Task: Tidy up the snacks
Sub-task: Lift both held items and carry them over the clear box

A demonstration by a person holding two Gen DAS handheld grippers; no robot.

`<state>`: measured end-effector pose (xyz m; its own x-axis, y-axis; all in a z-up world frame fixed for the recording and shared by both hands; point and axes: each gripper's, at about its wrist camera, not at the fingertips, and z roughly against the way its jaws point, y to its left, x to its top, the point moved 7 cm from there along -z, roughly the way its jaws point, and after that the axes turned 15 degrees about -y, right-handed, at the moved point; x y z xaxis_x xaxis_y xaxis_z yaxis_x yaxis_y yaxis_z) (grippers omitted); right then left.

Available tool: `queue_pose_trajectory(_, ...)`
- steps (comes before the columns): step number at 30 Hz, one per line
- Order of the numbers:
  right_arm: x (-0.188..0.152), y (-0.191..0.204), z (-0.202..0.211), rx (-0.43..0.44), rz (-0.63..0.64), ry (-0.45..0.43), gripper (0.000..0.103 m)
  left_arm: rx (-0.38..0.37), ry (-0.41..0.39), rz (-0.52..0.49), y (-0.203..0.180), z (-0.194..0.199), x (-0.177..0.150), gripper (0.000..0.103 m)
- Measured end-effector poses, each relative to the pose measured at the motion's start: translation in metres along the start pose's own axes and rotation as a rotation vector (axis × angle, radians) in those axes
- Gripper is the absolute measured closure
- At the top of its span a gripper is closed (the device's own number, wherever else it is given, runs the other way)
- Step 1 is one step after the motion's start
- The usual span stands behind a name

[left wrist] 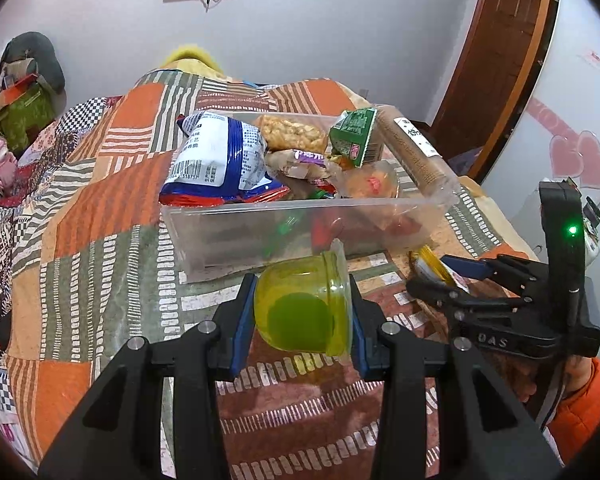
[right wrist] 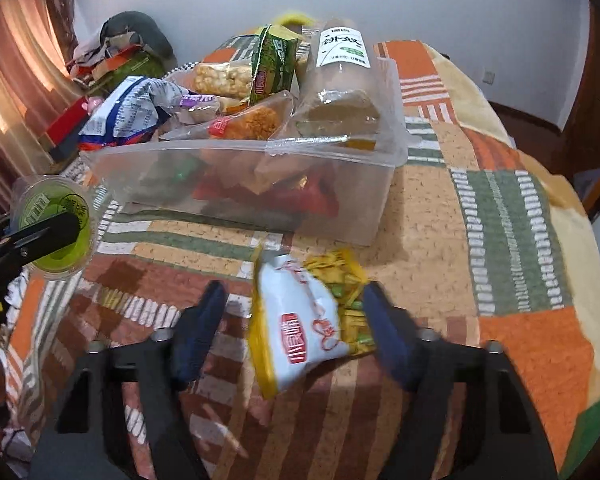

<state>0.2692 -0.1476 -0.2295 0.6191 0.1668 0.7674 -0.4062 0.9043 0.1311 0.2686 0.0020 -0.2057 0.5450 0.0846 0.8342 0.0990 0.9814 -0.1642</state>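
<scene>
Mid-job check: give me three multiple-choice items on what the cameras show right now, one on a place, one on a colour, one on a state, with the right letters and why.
1. Where does the white and yellow snack packet lie?
A. inside the clear bin
B. on the quilt in front of the clear bin
C. on the floor

2. What colour is the jelly cup?
A. red
B. blue
C. yellow-green

3. What is the left gripper doing?
A. clamping the jelly cup
B. standing open and empty
C. holding the packet

Answers: B, it lies on the quilt before the clear bin; C, the cup shows translucent yellow-green; A, both jaws press the cup's sides.
</scene>
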Motion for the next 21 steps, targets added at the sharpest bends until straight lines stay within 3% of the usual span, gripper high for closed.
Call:
queue_pose_trajectory(3,0.002,-0.001,0.006,0.013,-0.020,-0.019,0.071,-0.001,0.001,0.002,0.000,-0.002,-0.001,0.063)
queue_pose_trajectory(7,0.001,-0.002,0.015,0.009,-0.014,-0.046,0.077,-0.002,-0.004,0.002,0.000,-0.001,0.001,0.063)
queue_pose_trajectory(15,0.022,0.007,0.052,0.073,-0.031,-0.143,0.079,-0.004,-0.052,0.001,-0.002,0.005,0.022,0.063)
queue_pose_trajectory(21,0.059,0.015,0.073,0.100,-0.013,-0.240,0.079,-0.009,-0.103,-0.010,-0.005,0.004,0.051,0.063)
